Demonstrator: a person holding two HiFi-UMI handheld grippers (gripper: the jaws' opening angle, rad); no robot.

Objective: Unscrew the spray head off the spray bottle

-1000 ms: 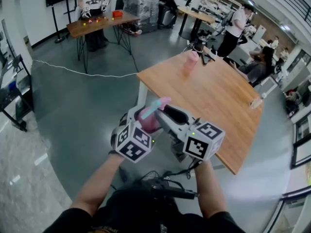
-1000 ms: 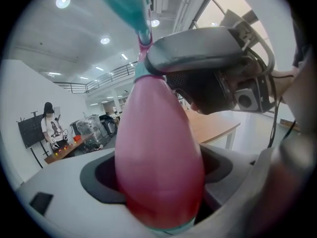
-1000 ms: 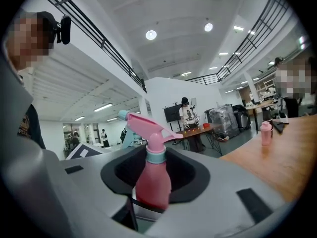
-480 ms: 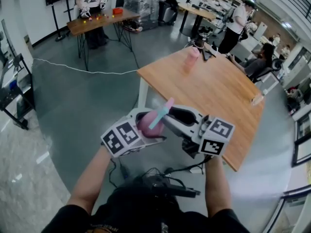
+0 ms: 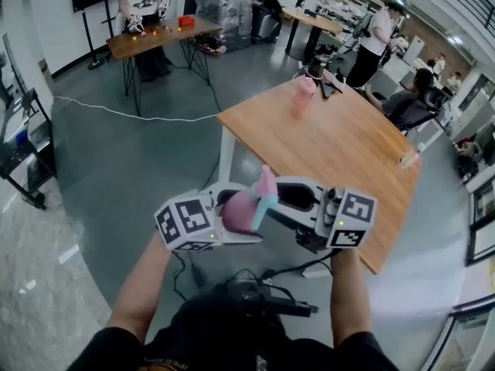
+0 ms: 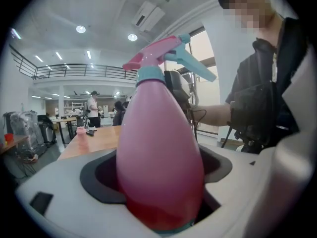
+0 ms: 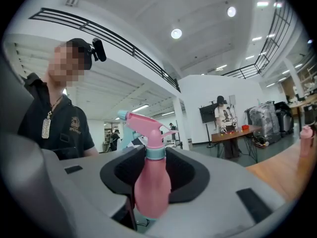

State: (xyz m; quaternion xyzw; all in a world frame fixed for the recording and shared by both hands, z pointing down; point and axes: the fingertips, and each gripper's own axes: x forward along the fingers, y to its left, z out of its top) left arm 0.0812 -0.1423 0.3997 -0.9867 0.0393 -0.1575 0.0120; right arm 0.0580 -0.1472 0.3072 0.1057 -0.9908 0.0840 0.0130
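Note:
A pink spray bottle (image 5: 238, 212) with a pink spray head and teal trigger (image 5: 264, 192) is held in the air in front of the person. My left gripper (image 5: 229, 221) is shut on the bottle's body, which fills the left gripper view (image 6: 159, 148) with the spray head (image 6: 161, 58) upright on top. My right gripper (image 5: 285, 199) faces it from the right at about the height of the neck. In the right gripper view the bottle (image 7: 151, 185) stands in the gap of my right gripper (image 7: 154, 178) with room on both sides. Those jaws have just been opening.
A wooden table (image 5: 348, 157) lies ahead, with a pink container (image 5: 303, 96) at its far end and a small clear bottle (image 5: 407, 161) at its right edge. Its near corner is close to my right gripper. People stand beyond, by another table (image 5: 155, 35). A cable (image 5: 131, 114) crosses the floor.
The left gripper swung left and turned, bringing the bottle from leaning away to nearly upright. The right gripper shifted right and its jaws drew off the spray head.

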